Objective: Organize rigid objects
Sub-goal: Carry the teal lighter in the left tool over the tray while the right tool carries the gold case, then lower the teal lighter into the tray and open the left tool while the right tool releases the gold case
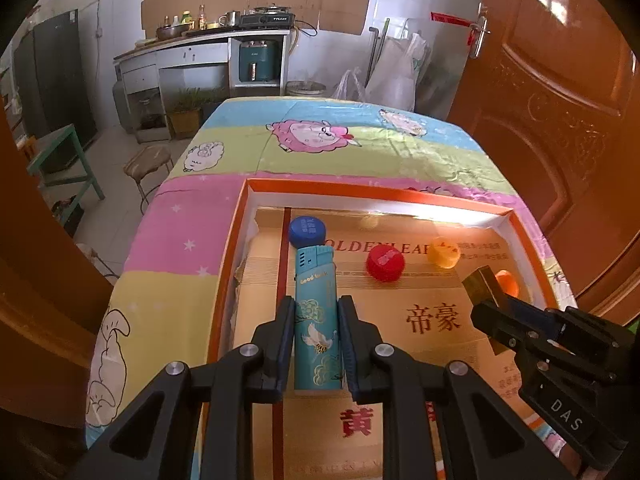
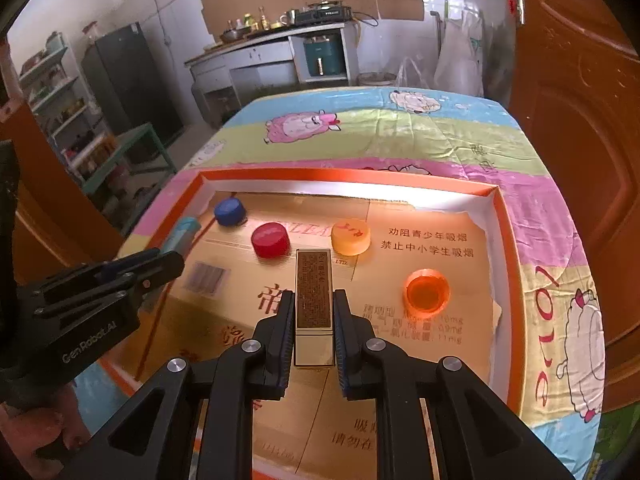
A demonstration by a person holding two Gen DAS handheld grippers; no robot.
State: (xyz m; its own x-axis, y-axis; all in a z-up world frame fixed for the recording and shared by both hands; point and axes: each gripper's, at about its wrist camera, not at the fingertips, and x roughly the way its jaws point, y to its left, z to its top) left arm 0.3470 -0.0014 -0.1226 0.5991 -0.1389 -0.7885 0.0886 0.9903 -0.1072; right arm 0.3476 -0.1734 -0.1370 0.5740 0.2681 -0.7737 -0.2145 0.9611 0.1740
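An orange-rimmed shallow box [image 1: 228,248] [image 2: 508,240] lined with gold card lies on the table. My left gripper [image 1: 316,306] is shut on a teal lighter [image 1: 316,312], held over the box's left side; its tip also shows in the right wrist view [image 2: 184,234]. My right gripper [image 2: 314,300] is shut on a gold rectangular lighter [image 2: 314,292], held over the box's middle, and it shows in the left wrist view [image 1: 482,286]. In the box lie a blue cap [image 1: 307,231] [image 2: 230,211], a red cap [image 1: 385,263] [image 2: 271,240], a yellow cap [image 1: 443,254] [image 2: 351,236] and an orange cap [image 1: 507,282] [image 2: 427,290].
The table carries a pastel cartoon-sheep cloth [image 1: 320,140] [image 2: 400,128]. A brown wooden door [image 1: 560,100] stands close on the right. A stool [image 1: 146,164] and a green bench [image 1: 64,152] stand left of the table. A kitchen counter [image 1: 208,40] is at the back.
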